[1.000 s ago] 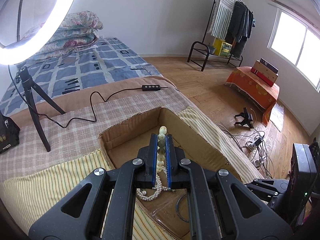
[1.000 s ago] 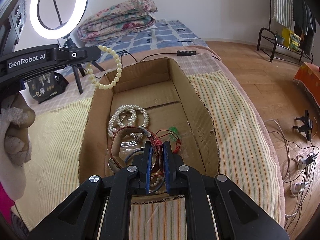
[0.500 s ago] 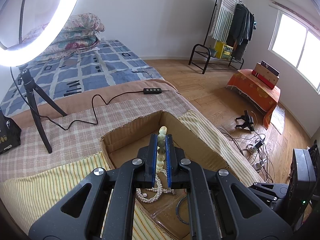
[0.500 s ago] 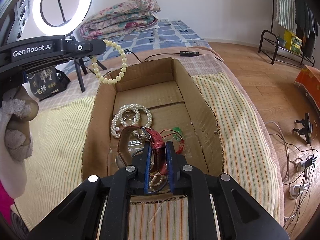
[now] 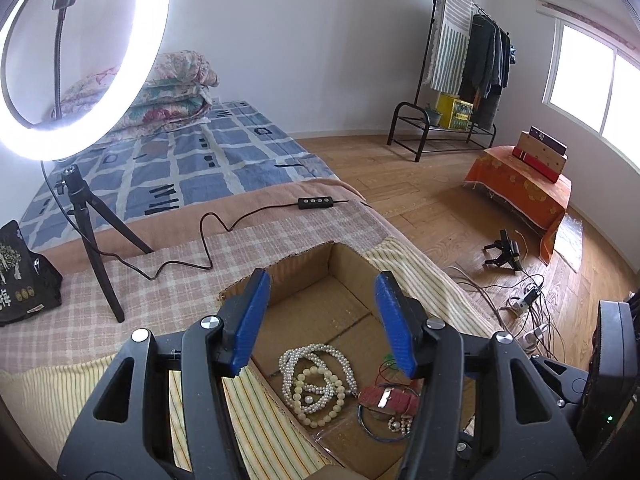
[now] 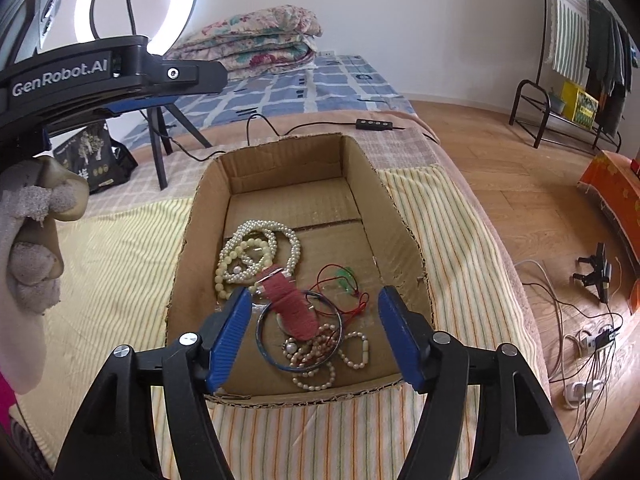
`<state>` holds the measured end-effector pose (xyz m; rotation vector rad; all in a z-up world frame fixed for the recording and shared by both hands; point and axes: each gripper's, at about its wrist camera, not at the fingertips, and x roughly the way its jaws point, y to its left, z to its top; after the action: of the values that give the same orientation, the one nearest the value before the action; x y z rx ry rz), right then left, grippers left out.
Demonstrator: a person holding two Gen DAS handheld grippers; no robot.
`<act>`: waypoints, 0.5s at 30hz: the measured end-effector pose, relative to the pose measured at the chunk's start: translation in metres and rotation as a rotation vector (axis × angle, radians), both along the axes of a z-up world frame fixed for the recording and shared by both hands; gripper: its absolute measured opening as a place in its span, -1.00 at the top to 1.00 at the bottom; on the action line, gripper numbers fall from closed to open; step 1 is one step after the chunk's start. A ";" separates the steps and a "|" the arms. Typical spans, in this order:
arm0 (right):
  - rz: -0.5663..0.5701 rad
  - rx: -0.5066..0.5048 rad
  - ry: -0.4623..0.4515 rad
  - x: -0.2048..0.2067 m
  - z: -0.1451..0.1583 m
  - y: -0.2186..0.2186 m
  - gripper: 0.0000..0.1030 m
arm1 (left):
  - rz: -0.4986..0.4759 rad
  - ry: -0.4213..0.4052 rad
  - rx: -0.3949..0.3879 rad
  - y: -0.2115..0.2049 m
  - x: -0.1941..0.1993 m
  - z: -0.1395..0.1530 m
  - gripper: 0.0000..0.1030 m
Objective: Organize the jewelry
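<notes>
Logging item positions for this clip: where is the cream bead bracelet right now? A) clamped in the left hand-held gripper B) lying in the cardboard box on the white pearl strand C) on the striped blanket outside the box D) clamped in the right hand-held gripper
B: the cream bead bracelet lies on the white pearl strand inside the cardboard box, and both the left hand-held gripper and the right hand-held gripper are open and empty.

Rough matt cardboard box (image 6: 404, 236) holds glossy pearl strands (image 6: 260, 248) beside a red woven-textured strap (image 6: 294, 306).

One cardboard box (image 6: 400, 220) held one red watch (image 6: 290, 304), one blue bangle (image 6: 262, 336), and several bead strands between the fingers.
</notes>
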<state>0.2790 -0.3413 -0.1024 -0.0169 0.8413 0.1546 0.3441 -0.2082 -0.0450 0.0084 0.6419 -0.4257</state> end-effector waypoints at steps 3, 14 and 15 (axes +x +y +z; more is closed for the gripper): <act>-0.010 0.000 -0.004 -0.001 0.004 0.001 -0.27 | 0.003 -0.011 0.003 0.003 -0.004 0.006 -0.18; -0.027 -0.016 -0.051 -0.014 0.029 0.008 -0.36 | 0.023 -0.060 0.004 0.022 -0.029 0.037 -0.20; -0.031 -0.016 -0.056 -0.016 0.032 0.009 -0.36 | 0.024 -0.064 0.004 0.025 -0.032 0.039 -0.20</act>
<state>0.2629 -0.3322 -0.0708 -0.0229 0.7864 0.1176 0.3125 -0.1832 -0.0056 0.0180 0.5793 -0.3993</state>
